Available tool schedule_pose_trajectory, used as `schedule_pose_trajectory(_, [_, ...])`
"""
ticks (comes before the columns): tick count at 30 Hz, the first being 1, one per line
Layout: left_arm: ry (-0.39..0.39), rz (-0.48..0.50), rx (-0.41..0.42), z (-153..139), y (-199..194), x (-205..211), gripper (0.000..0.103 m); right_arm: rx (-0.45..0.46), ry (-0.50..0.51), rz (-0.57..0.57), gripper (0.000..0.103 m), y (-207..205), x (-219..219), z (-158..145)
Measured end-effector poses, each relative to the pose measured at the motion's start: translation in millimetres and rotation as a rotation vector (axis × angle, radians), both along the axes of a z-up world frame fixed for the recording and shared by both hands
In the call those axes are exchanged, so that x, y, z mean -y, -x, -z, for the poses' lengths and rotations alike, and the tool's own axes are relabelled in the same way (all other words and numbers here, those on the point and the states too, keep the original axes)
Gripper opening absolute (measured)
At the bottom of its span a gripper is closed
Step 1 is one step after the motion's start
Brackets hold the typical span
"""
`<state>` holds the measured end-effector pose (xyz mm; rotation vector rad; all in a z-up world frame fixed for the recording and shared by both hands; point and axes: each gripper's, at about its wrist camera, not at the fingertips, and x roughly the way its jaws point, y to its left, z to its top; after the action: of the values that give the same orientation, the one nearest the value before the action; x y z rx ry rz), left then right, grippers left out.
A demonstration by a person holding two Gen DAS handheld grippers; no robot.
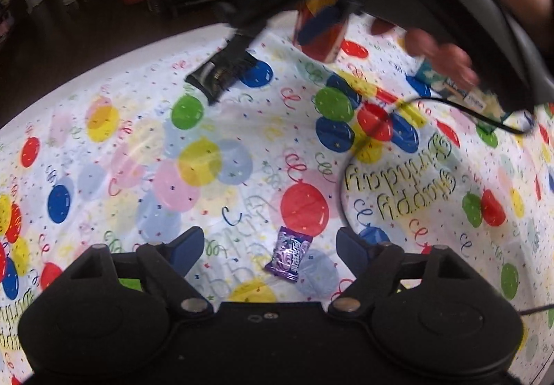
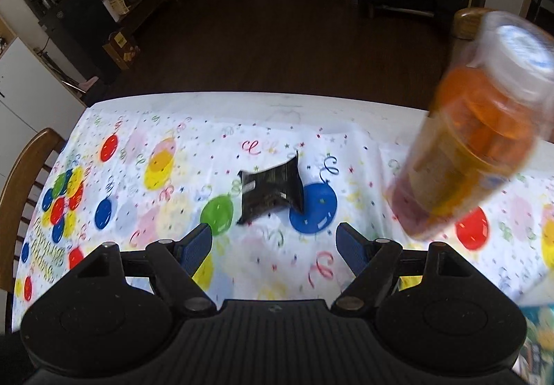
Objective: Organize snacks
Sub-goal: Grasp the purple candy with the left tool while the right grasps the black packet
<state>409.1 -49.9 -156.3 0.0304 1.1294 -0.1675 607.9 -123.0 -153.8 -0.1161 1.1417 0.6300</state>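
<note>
Daylight lit the desk (image 2: 145,128) brightly while the room behind stayed dim. Fisheye bending curved the edges. Motion blur smeared the orange jar (image 2: 477,128) and black packet (image 2: 273,193).

Right gripper (image 2: 273,243): blue-padded jaws spread wide, nothing between them. Crumpled black foil snack packet (image 2: 271,193): at 12 o'clock, on the balloon-print surface (image 2: 155,184). Clear orange plastic canister (image 2: 481,135): tilted, blurred, at 2 o'clock.
</note>
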Motion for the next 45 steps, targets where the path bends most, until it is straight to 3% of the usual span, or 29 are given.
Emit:
schedule_pose_trajectory(5, [0.012,0.048,-0.045,12.1,-8.6,3.9,0.074,-0.027,-0.015,0.019,0.079,-17.5,-10.4,19.9])
schedule_pose_trajectory(10, [0.012,0.074,-0.091,24.3,-12.6,4.8,0.058,-0.048,-0.021,0.008,0.079,-22.3,-14.6,33.4])
schedule_pose_trajectory(20, [0.008,0.140,-0.133,39.6,-13.7,15.1,0.043,-0.034,-0.013,0.007,0.078,-27.4,-19.7,49.0])
schedule_pose_trajectory(23, [0.011,0.130,-0.134,38.7,-16.4,14.5,0.039,-0.047,-0.013,0.003,0.072,-29.0,-21.1,54.7])
schedule_pose_trajectory(26, [-0.008,0.125,-0.131,38.3,-16.2,13.7,0.029,-0.027,-0.010,-0.001,0.061,-25.6,-22.5,56.0])
schedule_pose_trajectory(28, [-0.014,0.121,-0.129,37.8,-15.8,13.3,0.022,-0.035,-0.029,-0.005,0.048,-24.5,-21.6,55.7])
schedule_pose_trajectory(32, [-0.011,0.100,-0.122,37.4,-14.2,11.5,0.019,-0.011,-0.038,-0.008,0.043,-18.8,-20.3,51.2])
schedule_pose_trajectory(34, [-0.016,0.092,-0.120,36.5,-12.6,9.8,0.018,-0.009,-0.048,-0.007,0.031,-16.2,-18.5,49.1])
schedule_pose_trajectory(36, [-0.020,0.074,-0.123,36.1,-11.1,6.1,0.018,-0.020,-0.056,-0.005,0.009,-14.0,-15.7,48.2])
schedule_pose_trajectory(45, [-0.011,-0.010,-0.103,24.9,0.8,-14.4,0.017,-0.036,-0.101,-0.004,0.009,-5.3,5.6,36.2])
